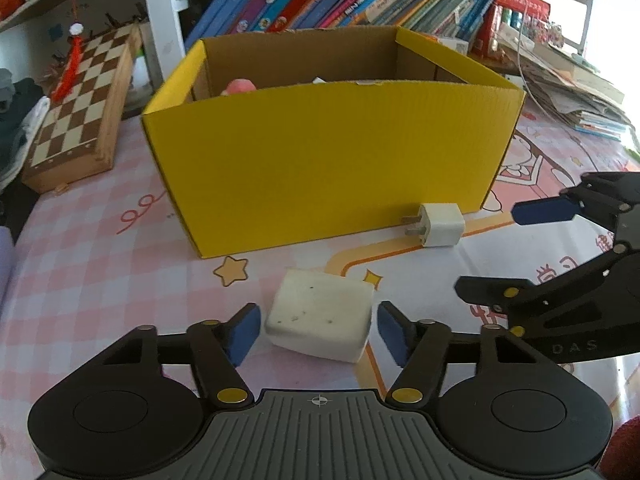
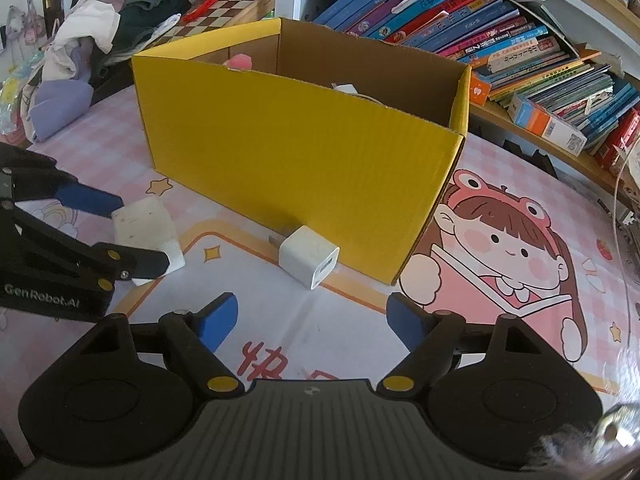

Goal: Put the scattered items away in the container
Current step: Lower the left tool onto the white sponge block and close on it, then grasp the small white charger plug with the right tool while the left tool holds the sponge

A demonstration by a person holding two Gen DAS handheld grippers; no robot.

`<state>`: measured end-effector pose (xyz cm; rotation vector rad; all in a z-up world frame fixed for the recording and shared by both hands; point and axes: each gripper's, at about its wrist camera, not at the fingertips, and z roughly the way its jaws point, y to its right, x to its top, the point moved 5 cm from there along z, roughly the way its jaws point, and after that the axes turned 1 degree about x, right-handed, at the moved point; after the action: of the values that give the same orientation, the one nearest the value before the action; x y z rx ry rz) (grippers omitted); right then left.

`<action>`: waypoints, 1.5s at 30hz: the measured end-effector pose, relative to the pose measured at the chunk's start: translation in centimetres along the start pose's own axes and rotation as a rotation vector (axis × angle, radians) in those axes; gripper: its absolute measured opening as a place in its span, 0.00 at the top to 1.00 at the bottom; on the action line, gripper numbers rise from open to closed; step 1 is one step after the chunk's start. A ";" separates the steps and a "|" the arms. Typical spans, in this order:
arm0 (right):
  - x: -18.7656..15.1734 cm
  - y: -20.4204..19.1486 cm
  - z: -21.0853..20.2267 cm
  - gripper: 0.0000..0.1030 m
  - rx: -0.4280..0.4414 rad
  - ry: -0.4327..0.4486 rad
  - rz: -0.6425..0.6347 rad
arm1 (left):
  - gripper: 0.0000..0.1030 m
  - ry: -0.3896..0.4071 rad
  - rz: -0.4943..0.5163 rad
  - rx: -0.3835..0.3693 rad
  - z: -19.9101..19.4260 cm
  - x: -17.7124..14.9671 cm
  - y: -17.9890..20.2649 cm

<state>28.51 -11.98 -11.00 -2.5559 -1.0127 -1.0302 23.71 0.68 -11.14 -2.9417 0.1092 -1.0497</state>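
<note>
- Bench [image 2: 520, 184] wears a pink cartoon cloth; bookshelf [image 2: 500, 48] behind.
- Yellow box [image 1: 328, 160] stands centre.
- Left tool [image 1: 318, 330] wide around a white block [image 1: 320, 320].
- Right tool [image 2: 312, 320] wide, near a charger [image 2: 310, 258].

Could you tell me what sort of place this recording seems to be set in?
Probably a child's bedroom or study at home: shelves of colourful children's books, a cartoon-print table cover, a wooden chessboard and piled clothes nearby.

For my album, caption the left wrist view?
Open left gripper straddles a white block before the yellow box.

Matt corrugated cardboard box [image 1: 320, 168]
</note>
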 end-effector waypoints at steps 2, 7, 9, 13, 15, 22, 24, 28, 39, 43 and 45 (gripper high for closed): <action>0.1 0.0 0.3 0.21 0.004 -0.001 0.001 | 0.45 -0.006 0.005 -0.002 0.4 0.1 0.1; 0.4 0.0 0.9 0.23 0.014 -0.004 0.008 | 0.52 -0.001 0.006 -0.009 0.3 0.0 0.0; 0.5 0.0 1.2 0.24 0.019 -0.007 0.012 | 0.54 0.000 0.005 -0.012 0.2 0.0 -0.1; 0.7 -0.1 1.7 0.27 0.026 -0.012 0.013 | 0.59 -0.001 -0.011 -0.018 -0.2 0.0 -0.4; 0.9 -0.3 1.9 0.29 0.028 -0.012 0.013 | 0.61 0.001 -0.020 -0.019 -0.5 0.0 -0.6; 1.5 -0.3 3.0 0.40 0.018 -0.008 0.028 | 0.61 0.004 -0.041 -0.009 -1.6 0.0 -1.4; 1.7 -0.2 3.2 0.41 0.016 -0.004 0.038 | 0.62 0.003 -0.044 -0.004 -1.8 -0.1 -1.6; 2.0 -0.2 3.5 0.42 0.019 0.000 0.056 | 0.63 0.000 -0.048 0.003 -2.0 -0.3 -1.9; 2.3 -0.4 3.9 0.52 0.001 0.008 0.125 | 0.64 0.001 -0.041 0.004 -2.7 -0.4 -1.9; 2.4 -0.3 3.9 0.57 -0.003 0.007 0.130 | 0.65 0.003 -0.042 0.002 -2.9 -0.5 -2.1; 2.3 -0.2 3.7 0.57 -0.002 0.003 0.134 | 0.65 0.007 -0.042 -0.001 -3.0 -0.5 -2.2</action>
<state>31.52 -9.09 -12.23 -2.5830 -0.8274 -0.9994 21.56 2.90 -9.03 -2.9537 0.0475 -1.0654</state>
